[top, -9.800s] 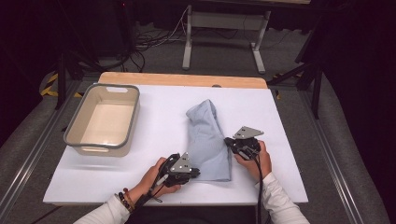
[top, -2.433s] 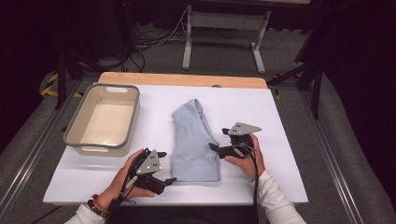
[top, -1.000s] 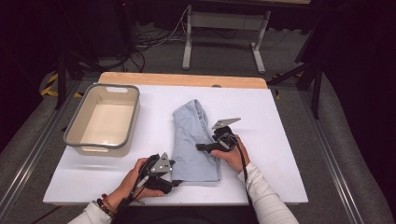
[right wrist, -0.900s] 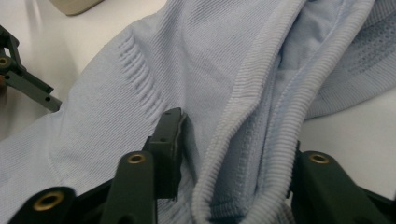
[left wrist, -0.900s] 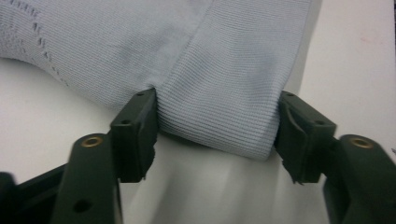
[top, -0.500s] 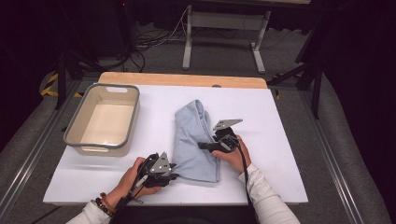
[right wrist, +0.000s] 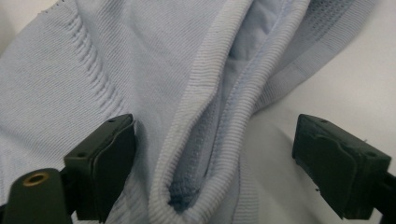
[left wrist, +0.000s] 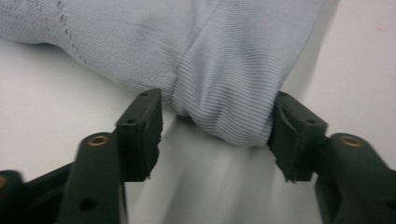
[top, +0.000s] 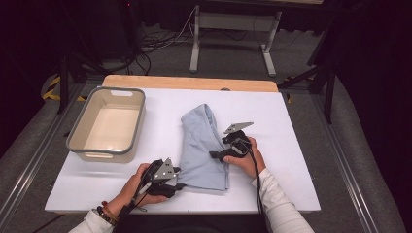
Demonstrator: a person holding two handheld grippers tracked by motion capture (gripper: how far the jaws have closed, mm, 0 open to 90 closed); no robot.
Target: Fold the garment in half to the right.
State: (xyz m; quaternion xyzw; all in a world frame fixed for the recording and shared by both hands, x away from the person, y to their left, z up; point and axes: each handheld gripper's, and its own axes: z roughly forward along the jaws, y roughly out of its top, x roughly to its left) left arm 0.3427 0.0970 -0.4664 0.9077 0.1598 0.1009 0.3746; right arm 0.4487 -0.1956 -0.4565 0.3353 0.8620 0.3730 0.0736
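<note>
We see the light blue garment lying folded on the white table, right of the grey-rimmed bin and well apart from it. In the high view, the far parts of both hand-held grippers are partly covered by the hands, so we read the jaw positions from the gripper views. The left hand-held gripper sits at the garment's near left corner; its jaws are spread, with a bunched fold of ribbed fabric lying between them and touching the right jaw. The right hand-held gripper rests at the garment's right edge; its jaws are spread wide around a thick ribbed hem, the left jaw over the fabric, the right jaw over bare table. We cannot make out what kind of garment it is, since the folds hide its outline. We find no readable label or writing on it. Behind the table stand a metal frame and loose cables on the floor.
</note>
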